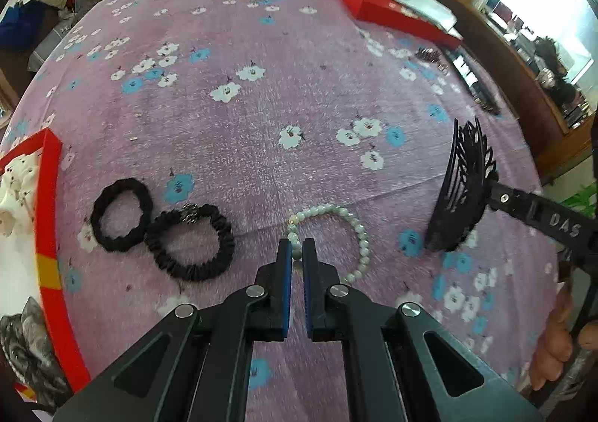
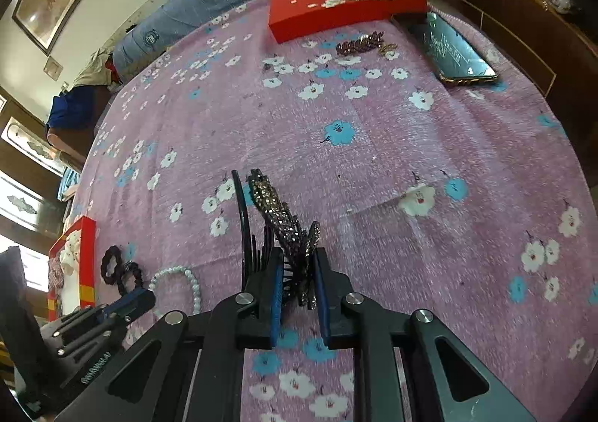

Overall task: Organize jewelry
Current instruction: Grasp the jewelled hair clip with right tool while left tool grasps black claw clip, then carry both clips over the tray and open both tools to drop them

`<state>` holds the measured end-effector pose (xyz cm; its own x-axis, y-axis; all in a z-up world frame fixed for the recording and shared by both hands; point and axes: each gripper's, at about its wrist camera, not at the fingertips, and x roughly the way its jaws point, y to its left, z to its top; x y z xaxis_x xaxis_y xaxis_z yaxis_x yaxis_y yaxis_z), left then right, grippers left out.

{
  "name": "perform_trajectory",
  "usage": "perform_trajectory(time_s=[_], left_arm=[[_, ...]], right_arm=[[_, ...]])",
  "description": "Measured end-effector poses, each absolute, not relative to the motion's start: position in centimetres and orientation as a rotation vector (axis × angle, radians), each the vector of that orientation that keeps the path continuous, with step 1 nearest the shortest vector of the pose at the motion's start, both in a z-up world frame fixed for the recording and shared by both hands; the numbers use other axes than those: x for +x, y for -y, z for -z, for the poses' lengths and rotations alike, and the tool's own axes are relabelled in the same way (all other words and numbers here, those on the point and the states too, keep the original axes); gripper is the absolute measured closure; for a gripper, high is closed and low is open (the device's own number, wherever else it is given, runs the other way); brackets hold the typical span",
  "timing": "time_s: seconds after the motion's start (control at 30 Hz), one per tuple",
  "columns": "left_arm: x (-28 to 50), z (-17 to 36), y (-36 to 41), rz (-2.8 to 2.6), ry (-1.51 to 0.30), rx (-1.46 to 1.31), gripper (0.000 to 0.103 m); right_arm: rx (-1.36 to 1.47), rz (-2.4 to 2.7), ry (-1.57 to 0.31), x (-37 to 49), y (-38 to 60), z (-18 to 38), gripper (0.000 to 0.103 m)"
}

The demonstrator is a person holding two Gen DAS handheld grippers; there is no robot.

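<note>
My left gripper (image 1: 298, 248) is shut on the near left side of a pale bead bracelet (image 1: 359, 231) that lies on the purple flowered cloth (image 1: 261, 115). Two black scrunchies (image 1: 121, 213) (image 1: 190, 242) lie just to its left. My right gripper (image 2: 296, 265) is shut on a black rhinestone hair comb clip (image 2: 278, 214), held upright just above the cloth. In the left wrist view the clip (image 1: 461, 190) is to the right of the bracelet. In the right wrist view the bracelet (image 2: 192, 285), the scrunchies (image 2: 121, 269) and the left gripper (image 2: 144, 298) show at lower left.
An open red box (image 1: 46, 198) with white and grey items stands at the left edge; it also shows in the right wrist view (image 2: 84, 254). A red box lid (image 2: 336, 11) under a cloth, a rhinestone hair piece (image 2: 360, 43) and a phone (image 2: 456, 50) lie at the far side.
</note>
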<state>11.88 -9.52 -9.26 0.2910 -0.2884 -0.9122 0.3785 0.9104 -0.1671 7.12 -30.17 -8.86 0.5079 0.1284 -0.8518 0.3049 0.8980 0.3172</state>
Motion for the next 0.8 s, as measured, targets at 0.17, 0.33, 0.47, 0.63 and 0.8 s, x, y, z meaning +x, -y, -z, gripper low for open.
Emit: perform_trajectory(time_s=[0.17,0.33,0.47,0.63,0.8], left_arm=[[10.5,6.6,8.0,0.468,-1.156,0.051,0.098],[9.3,3.8,5.9,0.471,-1.106,0.029,0.098],[8.5,1.8,2.9,0.455,-1.069,-0.01,0.098],[8.2,-0.1,-2.0,0.406,-1.037,-0.072,0.098],[8.4,-1.4,-7.4,0.33,-1.012,-0.099,0.098]], right_arm=[[0.456,0.102,-1.03,5.8,29.3,7.9,0.091],[0.451,0.094,-1.023,5.0,28.0,7.0,0.091],[0.44,0.071,-1.017,4.6,26.3,6.1,0.091],[0.42,0.017,-1.007,4.9,23.1,4.7,0.091],[0.392,-0.057,-0.995,5.9,18.7,3.2,0.09]])
